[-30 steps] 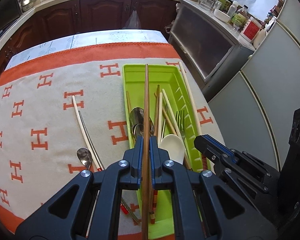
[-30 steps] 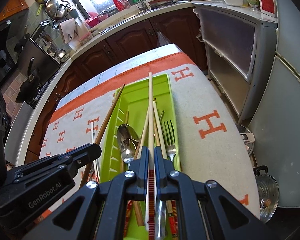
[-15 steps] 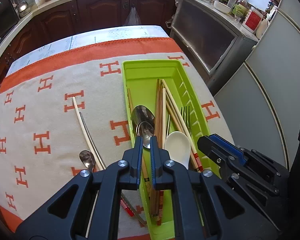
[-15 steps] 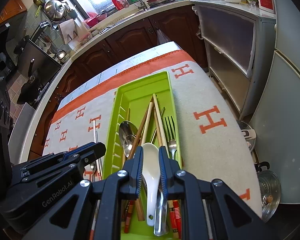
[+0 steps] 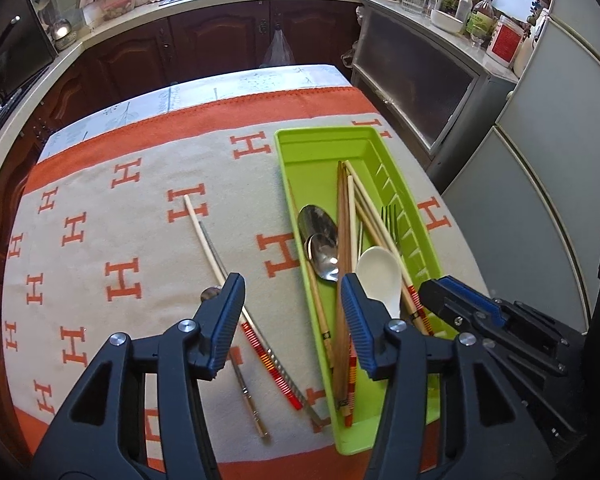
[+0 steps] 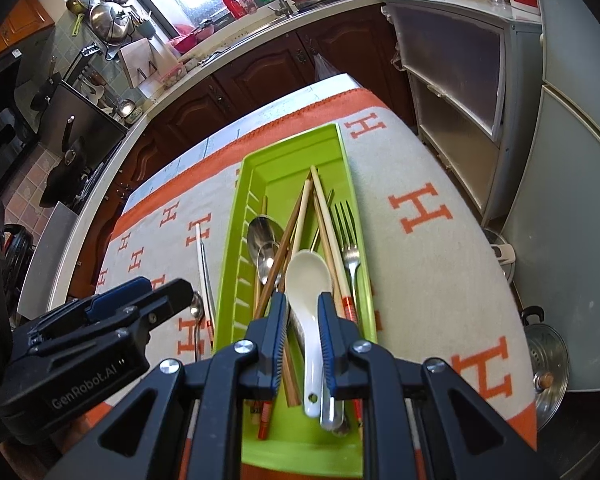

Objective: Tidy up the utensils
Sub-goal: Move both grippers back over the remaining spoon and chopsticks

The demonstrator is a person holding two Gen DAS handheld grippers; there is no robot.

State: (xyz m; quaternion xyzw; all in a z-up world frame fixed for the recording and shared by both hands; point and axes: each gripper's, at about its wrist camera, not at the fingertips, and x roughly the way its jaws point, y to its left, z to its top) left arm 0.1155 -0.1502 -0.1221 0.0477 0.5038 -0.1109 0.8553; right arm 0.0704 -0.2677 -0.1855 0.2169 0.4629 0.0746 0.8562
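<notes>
A green utensil tray [image 5: 320,148] [image 6: 292,152] lies on the patterned cloth and holds chopsticks [image 5: 344,216], two metal spoons [image 5: 320,236], a fork [image 6: 350,240] and a white ceramic spoon [image 5: 380,272] [image 6: 310,276]. A cream chopstick with a red striped end [image 5: 204,232], a metal chopstick and a small metal spoon [image 6: 197,306] lie on the cloth left of the tray. My left gripper [image 5: 292,304] is open and empty above the tray's left edge. My right gripper [image 6: 303,312] is open and empty over the white spoon.
The cloth [image 5: 120,240] covers a table that ends near the cabinets [image 5: 220,44] behind. A glass-door cabinet [image 6: 452,80] and a grey fridge [image 6: 572,200] stand to the right. A steel pot lid [image 6: 548,352] lies on the floor at the right.
Both grippers let go of their chopsticks, which now lie in the tray. The left jaws have opened wide, the right jaws less so. Both grippers have drawn back.
</notes>
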